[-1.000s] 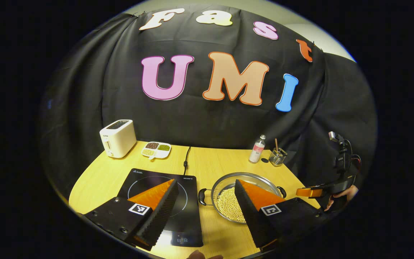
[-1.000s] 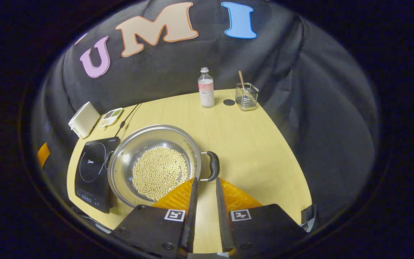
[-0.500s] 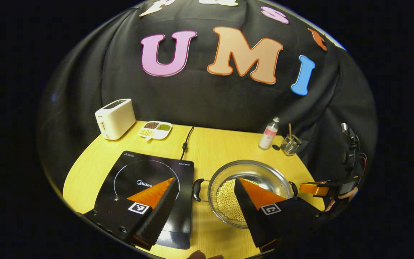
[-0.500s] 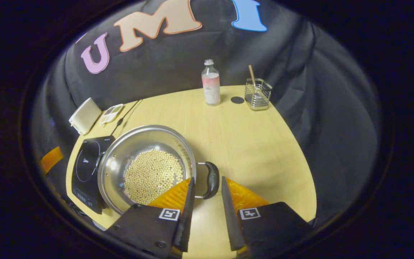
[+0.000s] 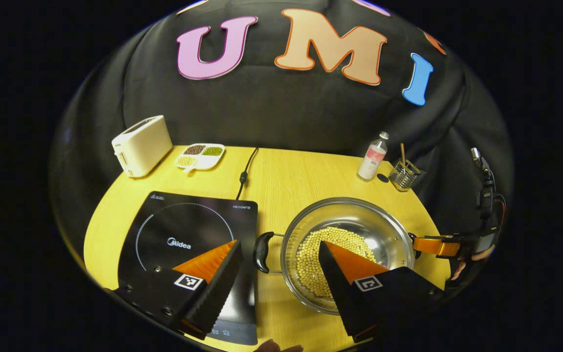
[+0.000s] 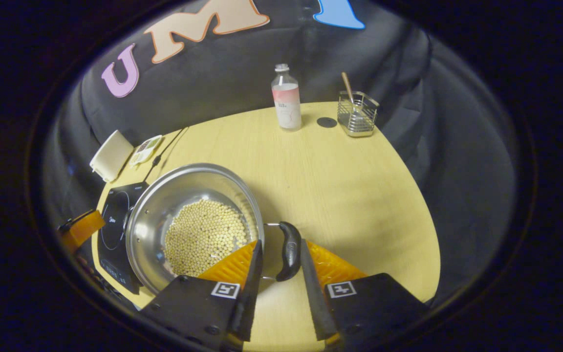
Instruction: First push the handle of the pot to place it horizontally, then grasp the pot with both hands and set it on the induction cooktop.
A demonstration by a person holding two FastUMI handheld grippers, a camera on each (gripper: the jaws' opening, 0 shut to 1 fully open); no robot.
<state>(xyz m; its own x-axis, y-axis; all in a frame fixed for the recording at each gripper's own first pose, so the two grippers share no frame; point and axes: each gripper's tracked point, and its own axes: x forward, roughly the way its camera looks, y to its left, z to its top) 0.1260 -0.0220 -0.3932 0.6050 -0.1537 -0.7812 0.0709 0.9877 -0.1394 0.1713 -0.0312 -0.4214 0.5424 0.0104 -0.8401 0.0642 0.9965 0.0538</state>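
A steel pot [image 5: 355,220] holding pale beans stands on the wooden table, right of the black induction cooktop [image 5: 184,230]. Its two black handles point left and right. My left gripper [image 5: 279,243] is open, and the pot's left handle [image 5: 262,252] lies low between its wide-spread fingers. In the right gripper view the pot [image 6: 184,195] sits at the left, and its right handle [image 6: 289,249] lies between the fingers of my right gripper [image 6: 280,242]. That gripper is open, with a gap showing beside the handle. The right gripper [image 5: 438,246] also appears at the pot's far side in the left gripper view.
A white toaster [image 5: 140,145] and a divided dish of beans [image 5: 199,155] stand at the back left. The cooktop's cord [image 5: 245,173] runs to the rear. A bottle [image 6: 286,100], a black cap [image 6: 326,122] and a wire holder [image 6: 357,115] stand at the back right.
Both grippers have come forward and down toward the pot. The right gripper's fingers spread a little and now straddle the right handle. The left handle now lies between the left fingers.
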